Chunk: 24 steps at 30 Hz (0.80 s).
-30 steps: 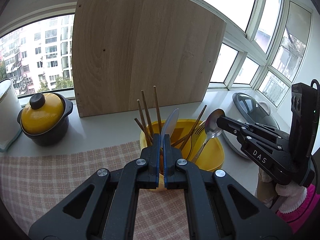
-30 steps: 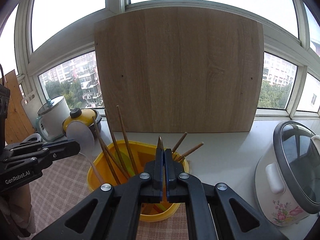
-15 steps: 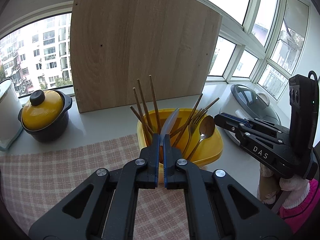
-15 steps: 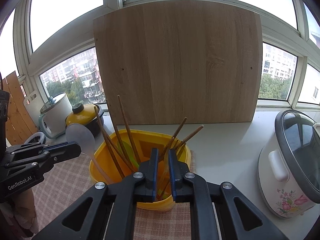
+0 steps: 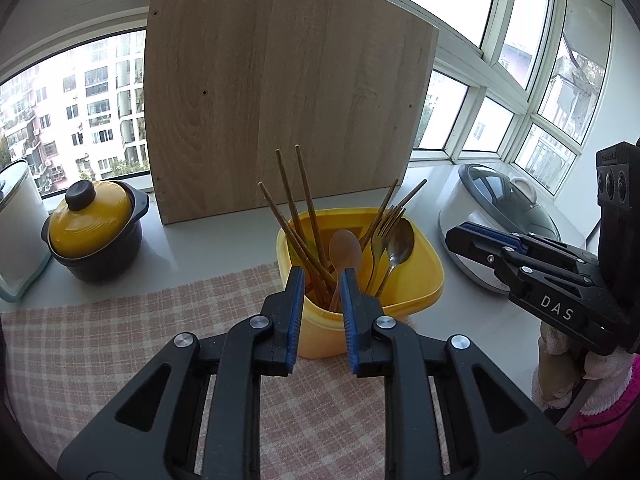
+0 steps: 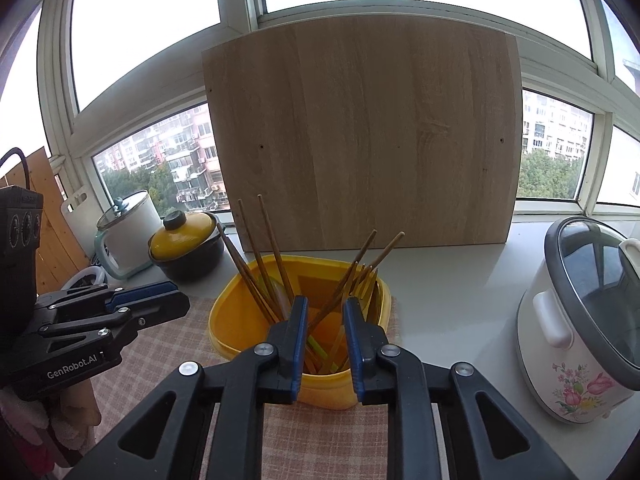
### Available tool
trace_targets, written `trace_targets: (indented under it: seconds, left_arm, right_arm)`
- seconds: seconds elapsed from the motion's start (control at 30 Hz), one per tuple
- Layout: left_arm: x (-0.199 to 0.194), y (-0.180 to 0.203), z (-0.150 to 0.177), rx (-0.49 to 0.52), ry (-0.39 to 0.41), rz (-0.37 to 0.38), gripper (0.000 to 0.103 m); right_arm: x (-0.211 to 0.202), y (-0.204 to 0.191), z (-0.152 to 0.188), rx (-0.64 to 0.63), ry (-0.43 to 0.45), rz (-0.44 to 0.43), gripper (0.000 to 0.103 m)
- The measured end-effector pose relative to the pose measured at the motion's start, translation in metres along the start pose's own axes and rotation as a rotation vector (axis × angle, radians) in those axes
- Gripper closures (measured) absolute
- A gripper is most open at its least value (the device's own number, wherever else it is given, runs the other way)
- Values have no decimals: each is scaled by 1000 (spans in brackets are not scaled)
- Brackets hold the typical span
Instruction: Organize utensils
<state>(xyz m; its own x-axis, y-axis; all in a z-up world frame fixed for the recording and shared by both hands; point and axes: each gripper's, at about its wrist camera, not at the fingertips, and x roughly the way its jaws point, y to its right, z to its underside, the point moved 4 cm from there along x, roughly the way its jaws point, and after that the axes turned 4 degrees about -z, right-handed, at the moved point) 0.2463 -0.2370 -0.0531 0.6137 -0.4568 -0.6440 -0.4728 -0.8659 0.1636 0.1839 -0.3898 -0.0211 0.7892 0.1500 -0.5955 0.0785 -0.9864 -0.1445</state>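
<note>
Windows and a wooden board (image 5: pixel 280 100) fill the background; at centre frame a yellow tub (image 5: pixel 416 280) holds chopsticks (image 5: pixel 304 200), fork (image 5: pixel 384 224) and spoons (image 5: pixel 346 252). Left gripper (image 5: pixel 320 280) and right gripper (image 6: pixel 325 312) gape, holding nothing.

One yellow bin (image 5: pixel 424 284) holds five chopsticks (image 5: pixel 304 196), two spoons (image 5: pixel 345 252) and one fork (image 5: pixel 386 220).

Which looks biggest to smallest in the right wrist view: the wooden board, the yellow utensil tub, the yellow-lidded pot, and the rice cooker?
1. wooden board, by far the largest.
2. yellow utensil tub and rice cooker: about alike; the fingers hide part of the tub, the frame edge crops the cooker, so unranked.
3. yellow-lidded pot, smallest, though it stands farther back.
</note>
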Motion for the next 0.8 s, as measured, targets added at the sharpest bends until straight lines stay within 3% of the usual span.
trace_targets:
  seconds: [0.43,0.53,0.6,0.63,0.73,0.8]
  left_arm:
    - [-53,3,20,27,59,-18,84]
    - [-66,4,29,24,72,-24,61]
    - [-75,6,33,31,83,-33,60]
    - [-79,7,34,36,87,-40,57]
    - [-92,9,39,47,107,-58,32]
    - [-100,9,39,53,128,-71,24]
  right_arm:
    - [-31,-23,13,-6,-2,6,74]
    - [-38,-30,16,-13,0,18,64]
    - [-44,-34,17,-19,11,25,48]
    - [-47,-36,17,-20,18,30,45]
    - [-57,-40,18,-22,37,41,33]
    - [-64,-43,17,-23,56,46,21]
